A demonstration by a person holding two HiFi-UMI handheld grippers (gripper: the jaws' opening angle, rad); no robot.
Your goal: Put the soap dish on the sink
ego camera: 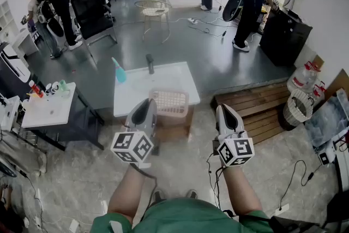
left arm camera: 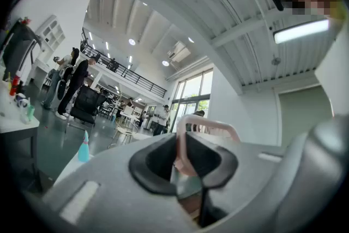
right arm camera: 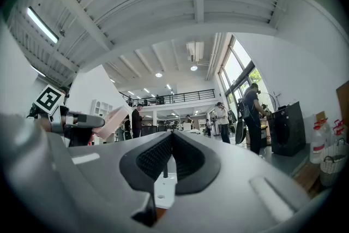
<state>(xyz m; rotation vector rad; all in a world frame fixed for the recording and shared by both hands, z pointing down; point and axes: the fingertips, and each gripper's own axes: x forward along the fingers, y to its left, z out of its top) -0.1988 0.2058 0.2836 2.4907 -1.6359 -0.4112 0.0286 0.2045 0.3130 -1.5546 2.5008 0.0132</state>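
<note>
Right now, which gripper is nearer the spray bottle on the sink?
Left. The left gripper, shut on the soap dish, is at the sink's near edge, short of the spray bottle; the right gripper is beyond the sink's right side, farther.

White sink top [ego camera: 175,78] with teal spray bottle [ego camera: 119,70] and dark faucet [ego camera: 150,63]

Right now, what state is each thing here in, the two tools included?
left tool: shut on the soap dish rim.
right tool: shut, empty.
soap dish: held up, tilted, not yet on the sink.
spray bottle: upright on the sink.
</note>
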